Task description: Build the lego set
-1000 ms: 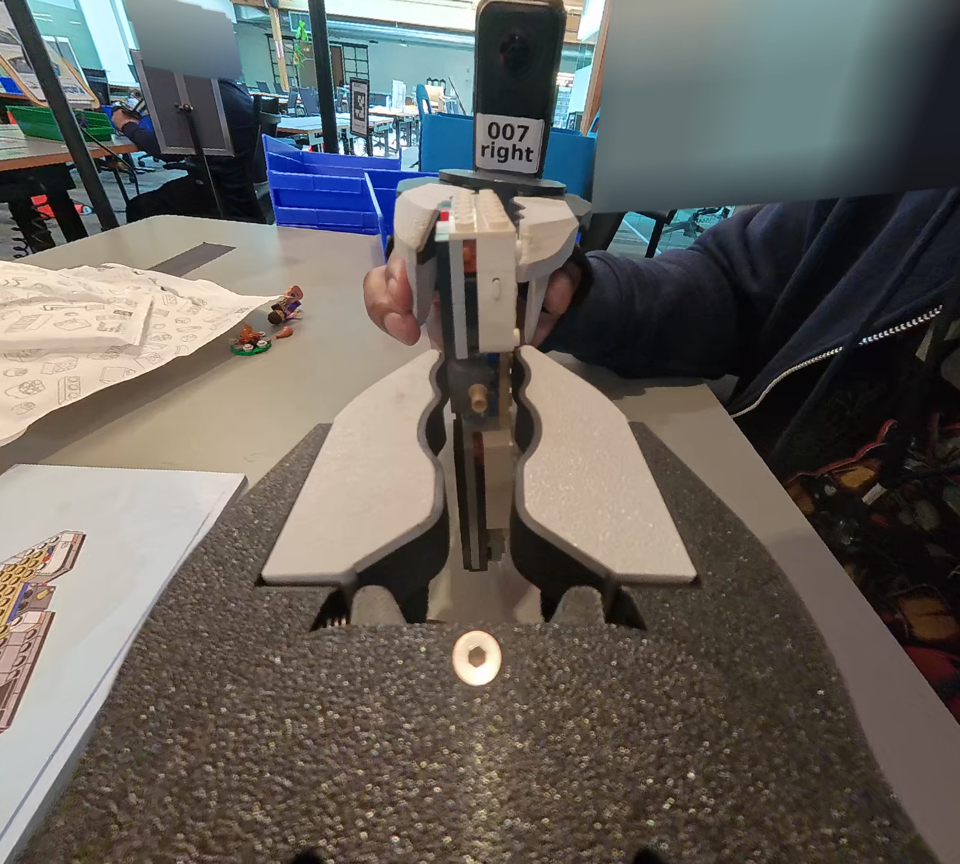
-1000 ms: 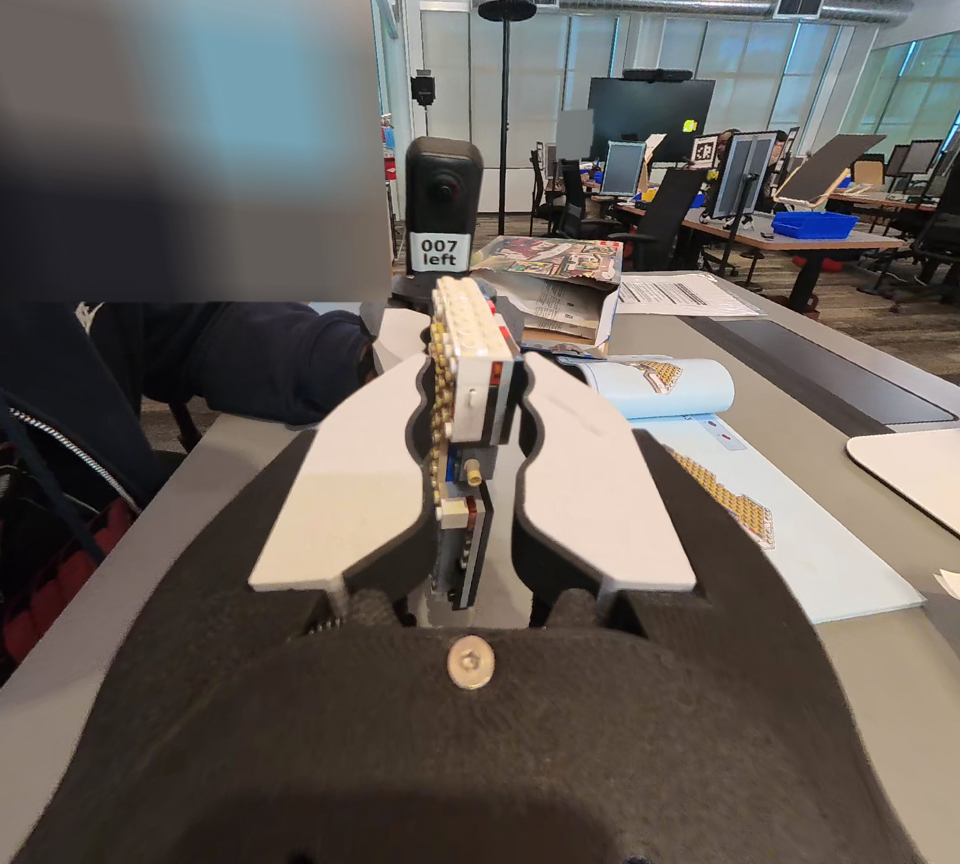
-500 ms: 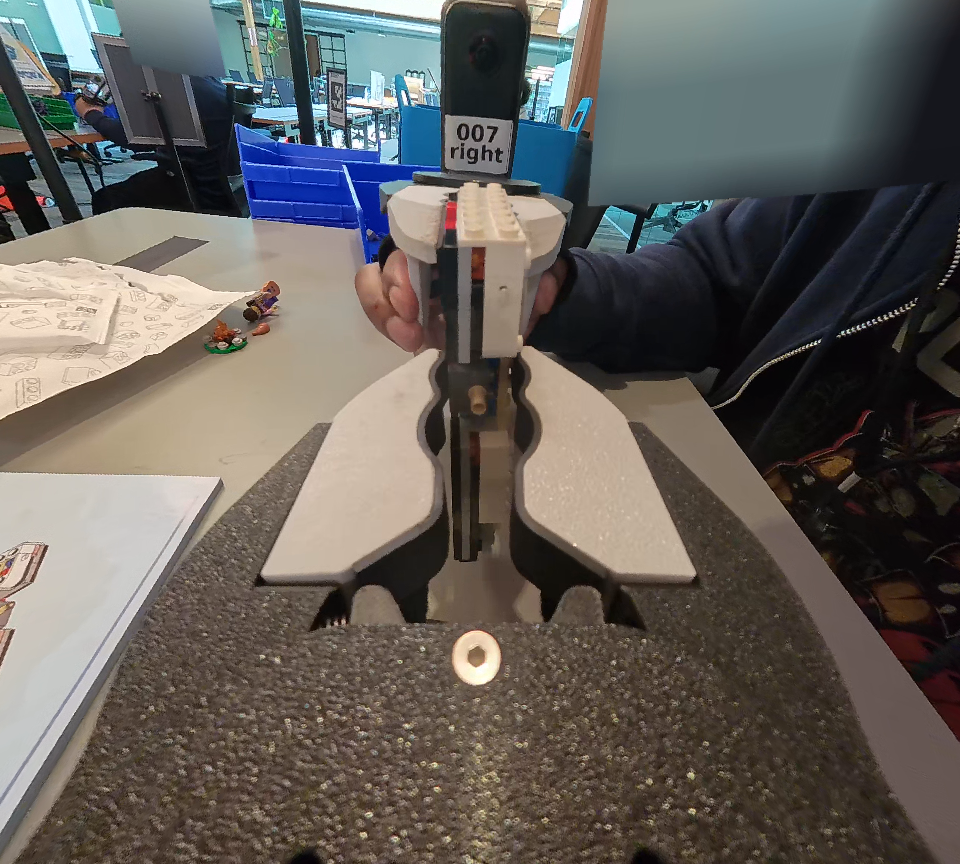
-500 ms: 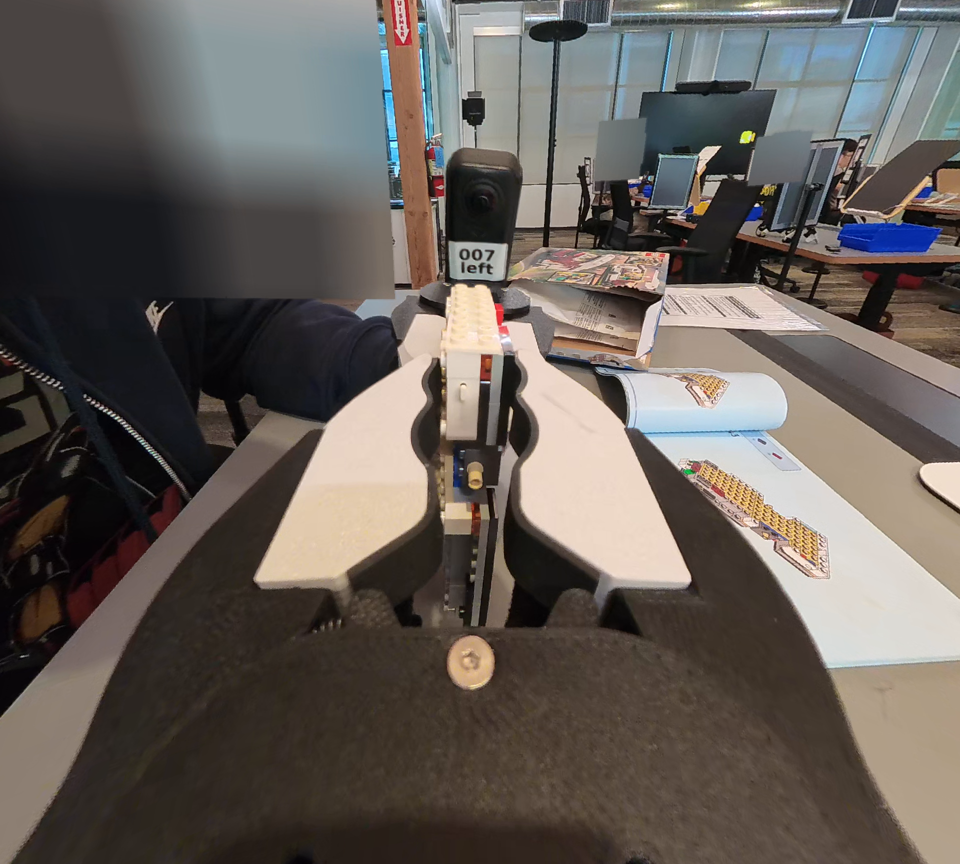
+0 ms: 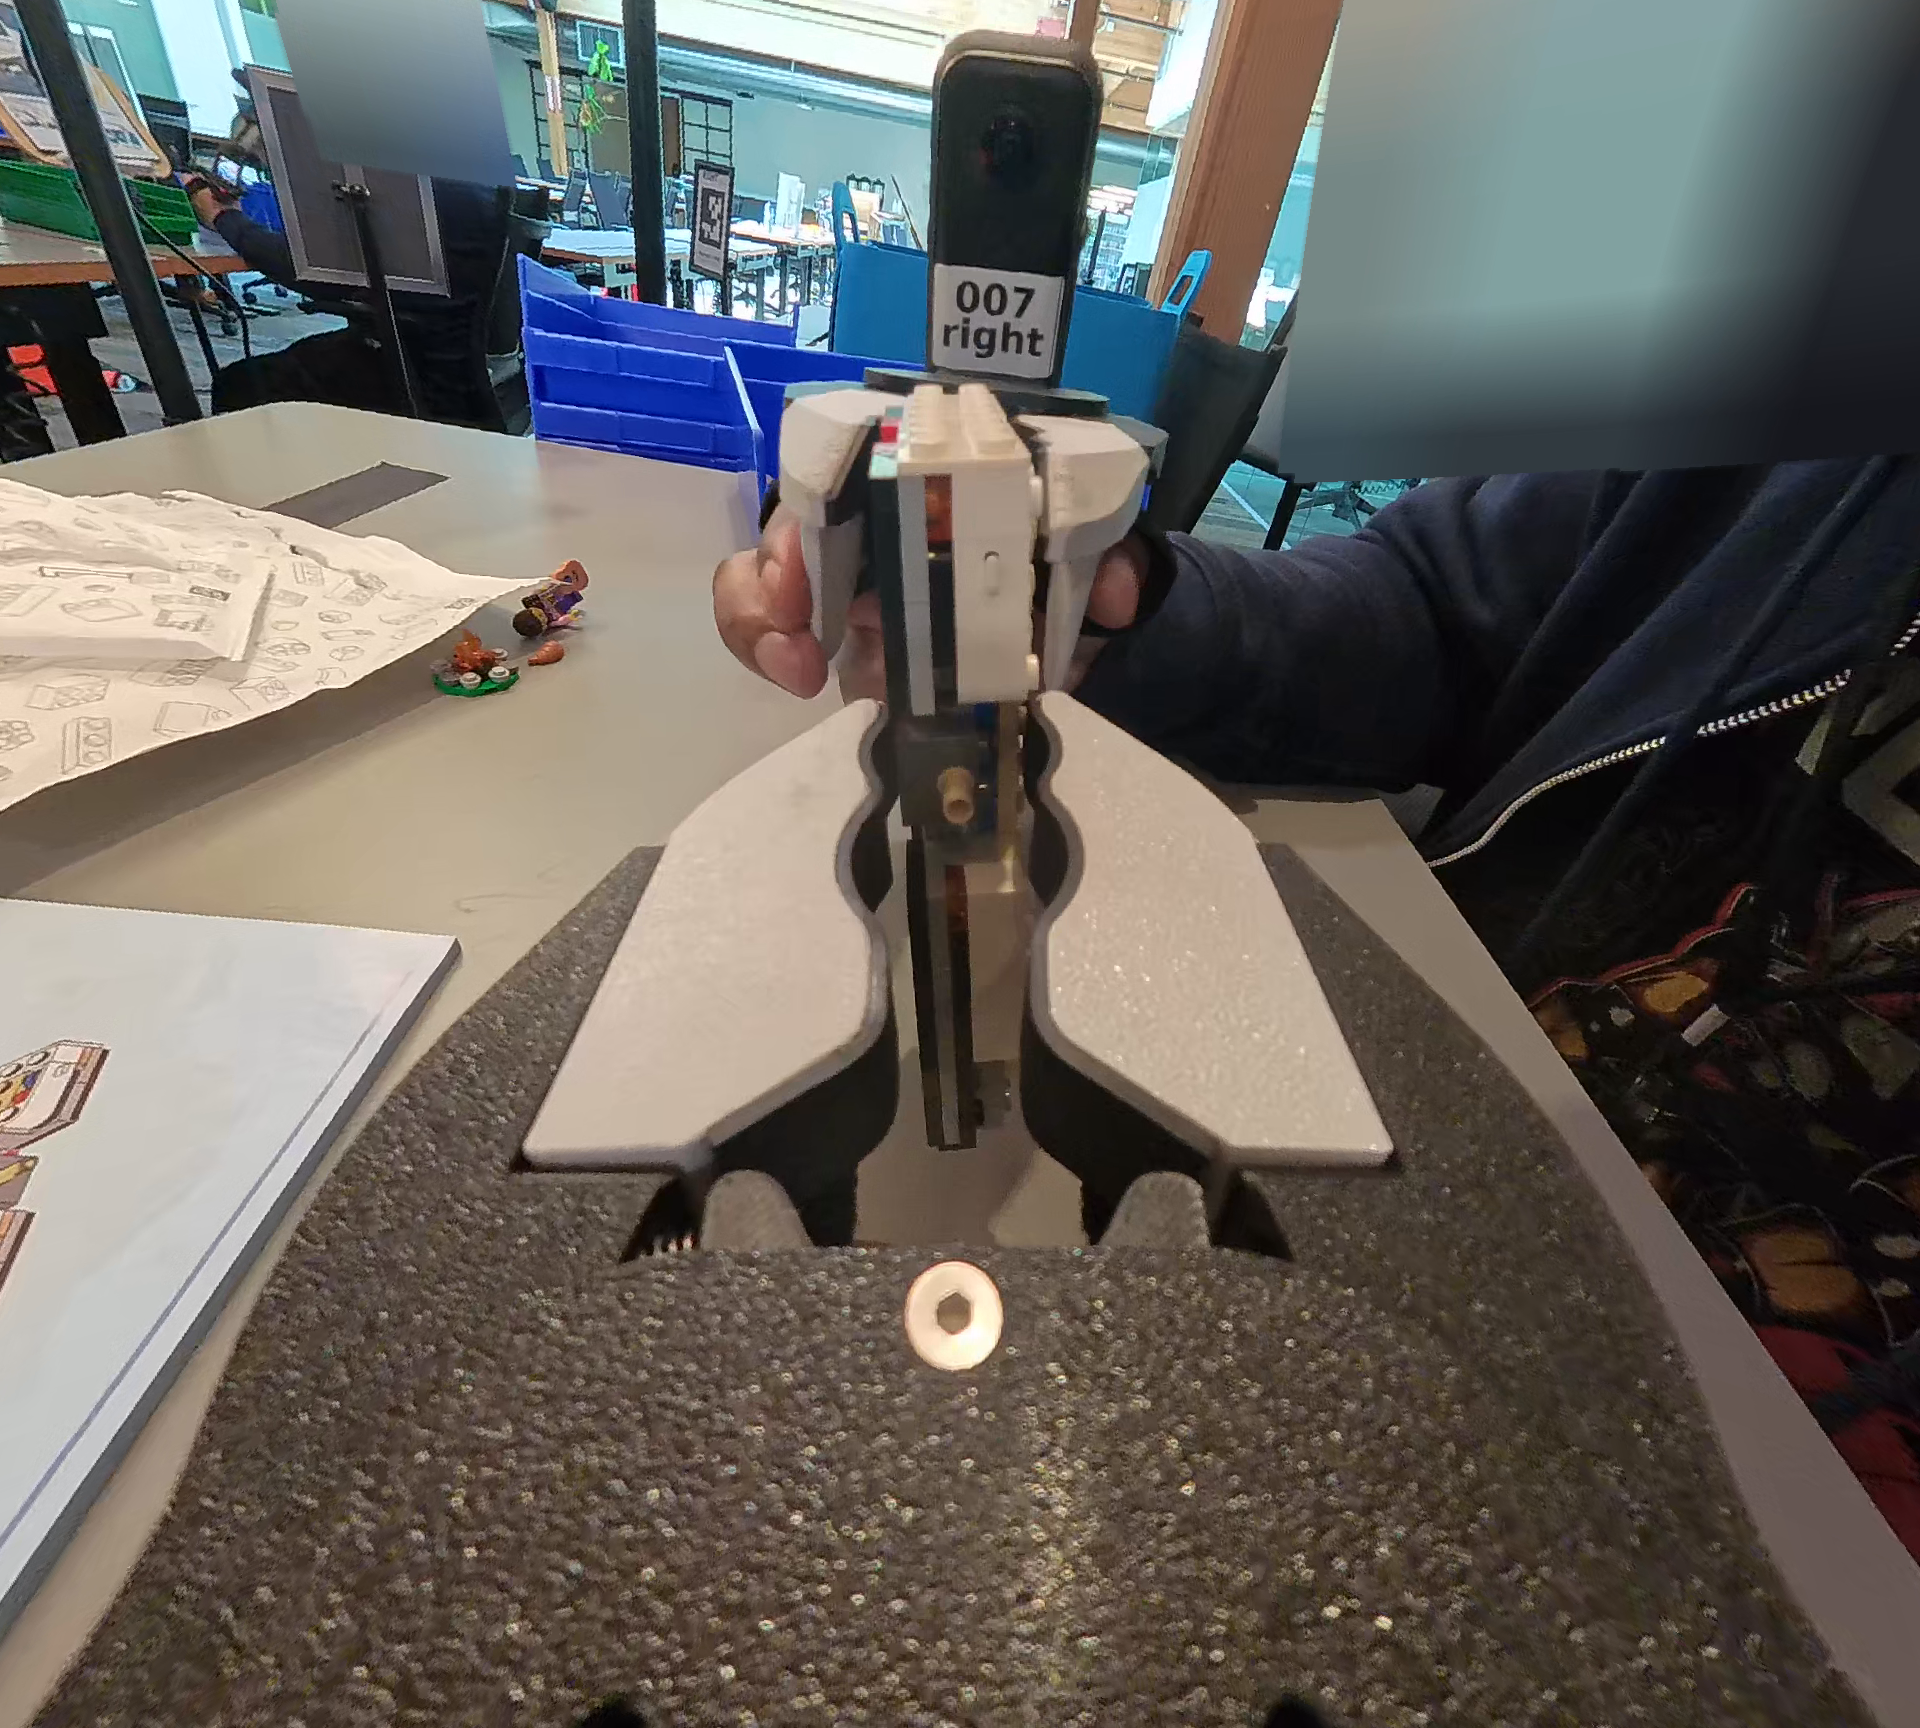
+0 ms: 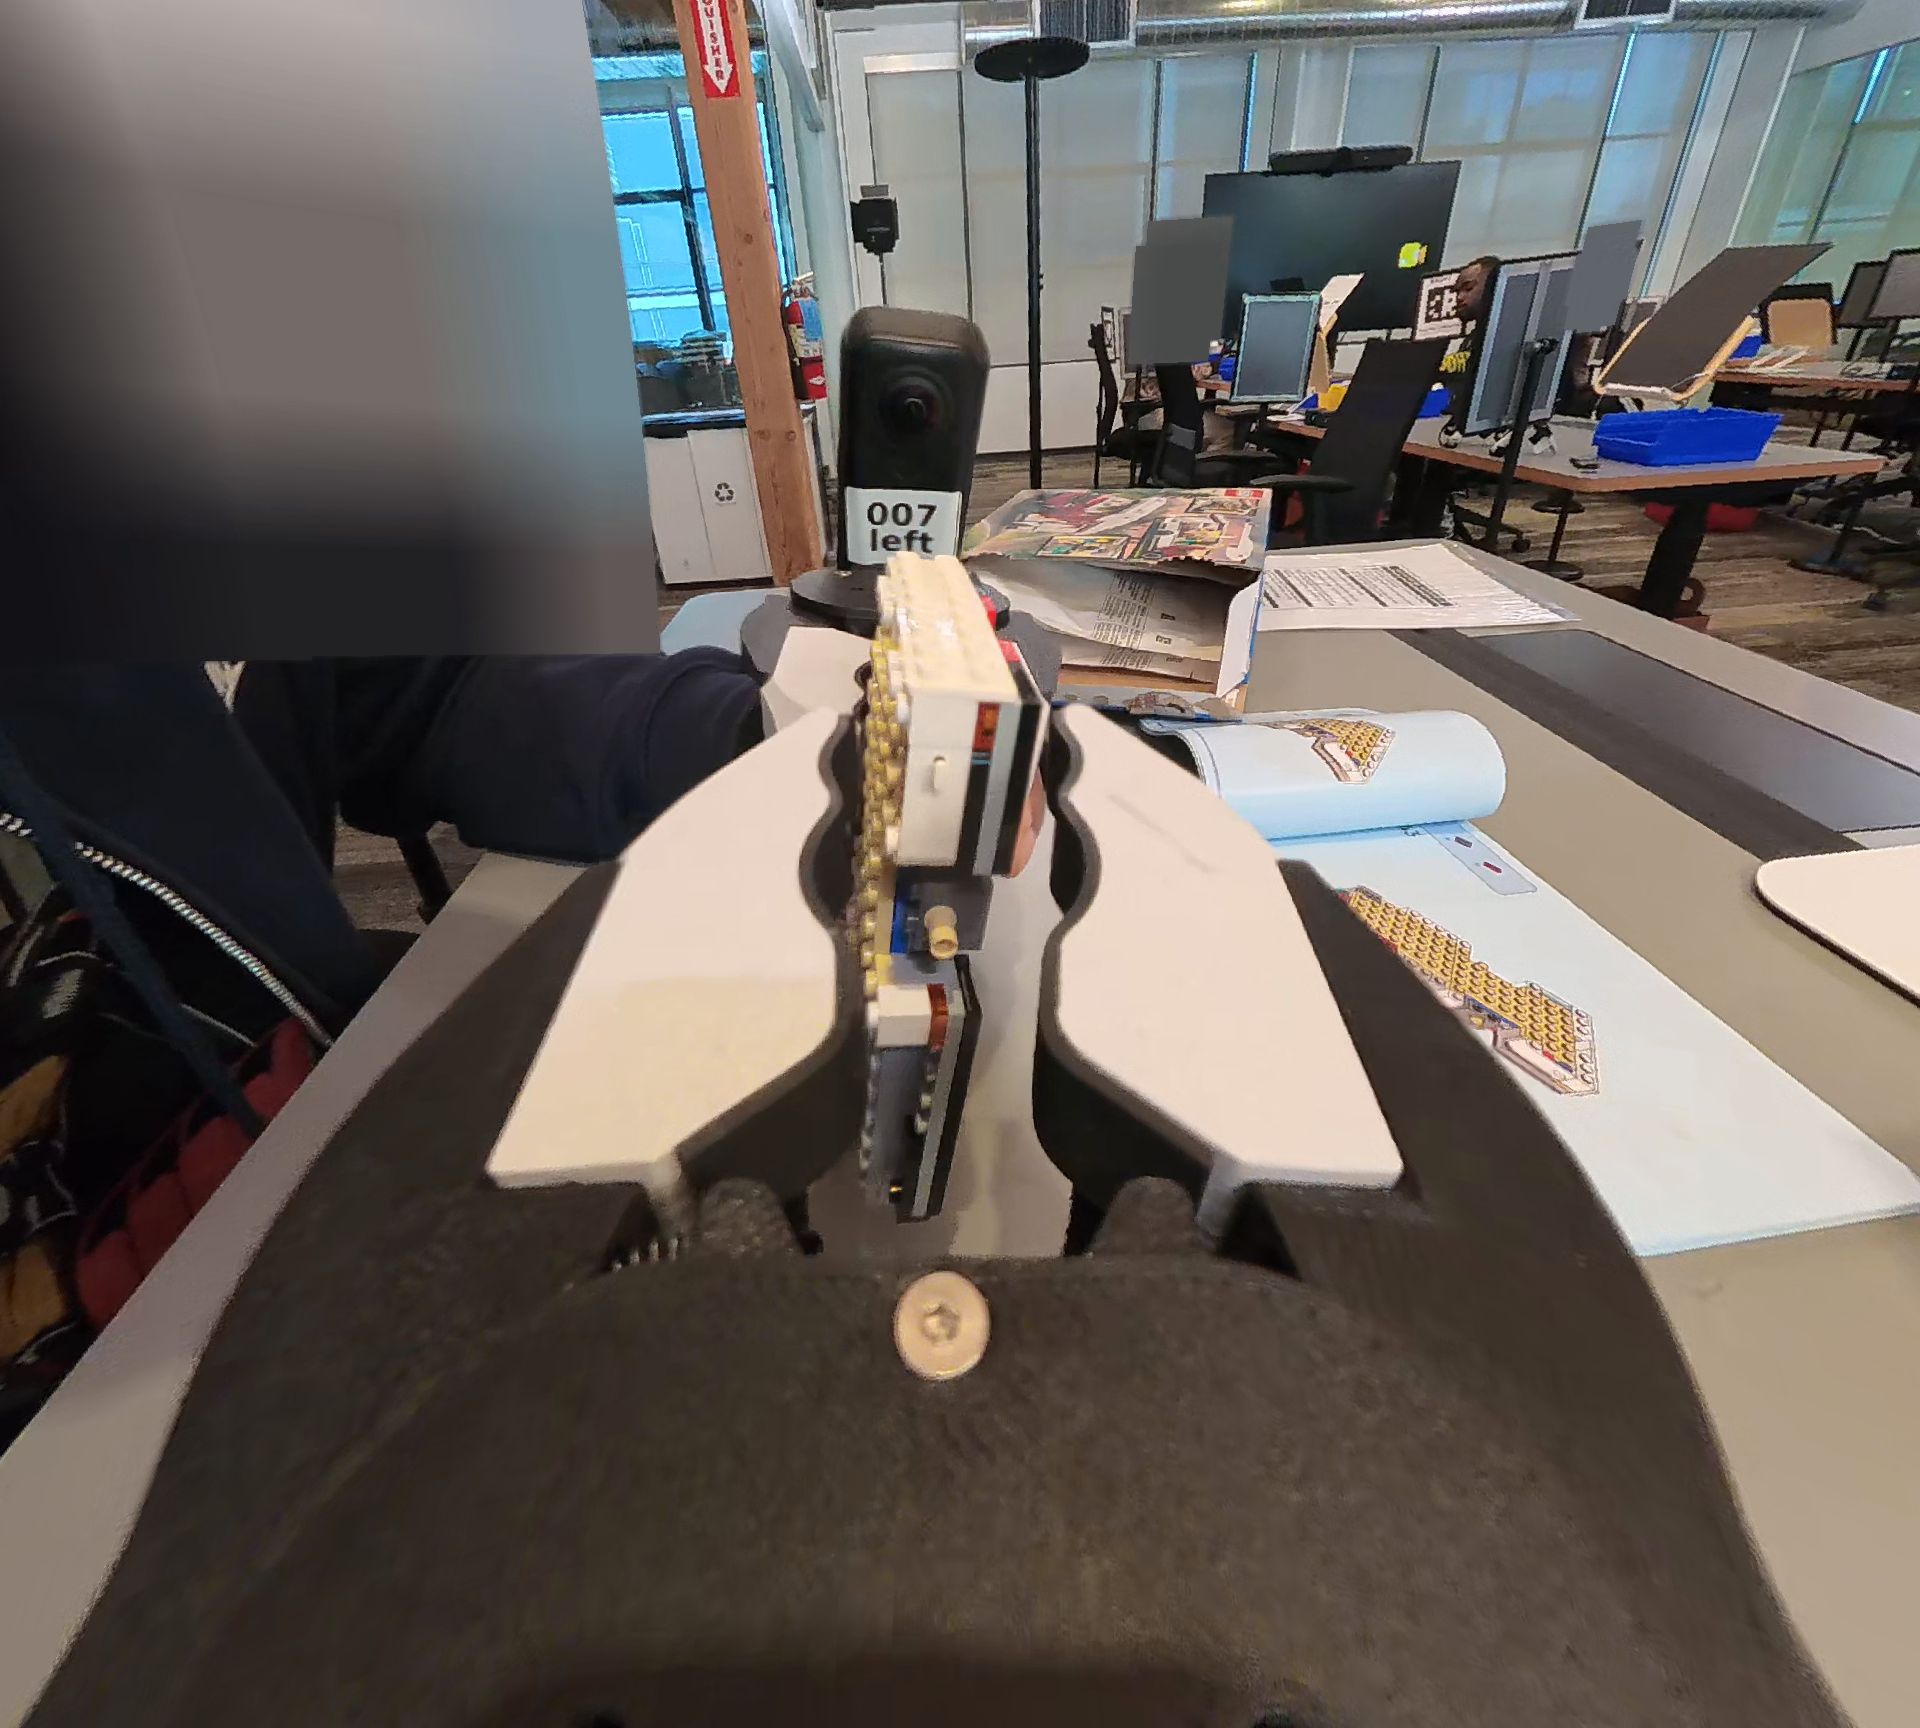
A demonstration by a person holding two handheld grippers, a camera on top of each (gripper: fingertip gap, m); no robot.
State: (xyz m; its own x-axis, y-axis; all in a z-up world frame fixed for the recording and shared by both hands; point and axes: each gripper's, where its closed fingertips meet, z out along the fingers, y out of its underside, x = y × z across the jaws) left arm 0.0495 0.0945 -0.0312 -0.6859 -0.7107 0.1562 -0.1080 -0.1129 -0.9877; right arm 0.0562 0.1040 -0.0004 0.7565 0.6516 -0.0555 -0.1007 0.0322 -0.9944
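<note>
A tall toy-brick assembly point(image 5: 977, 556), white on top with black, grey and yellow-studded layers and a tan peg, stands upright above the grey table point(image 5: 520, 805) between two grippers that face each other. My left gripper point(image 5: 956, 722) is shut on it, both pads pressing its sides at the grey block with the peg. My right gripper point(image 5: 951, 598) faces me, held by a hand in a dark sleeve. In the right wrist view my right gripper point(image 6: 945, 733) is open: the assembly point(image 6: 935, 743) stands between its fingers with a gap on each side. The left gripper point(image 6: 914, 660) shows behind it.
A closed booklet point(image 5: 156, 1107), a printed paper sheet point(image 5: 156, 618), a minifigure point(image 5: 551, 603) and a small green-based piece point(image 5: 473, 676) lie to the left. Blue bins point(image 5: 644, 379) stand behind. An open instruction booklet point(image 6: 1455, 951), a printed box point(image 6: 1132, 577) and a white board's corner point(image 6: 1849, 909) lie to the right.
My right gripper's fingers closed on the assembly, then spread apart and let go of it. My left gripper kept its hold. Both grippers shifted slightly.
</note>
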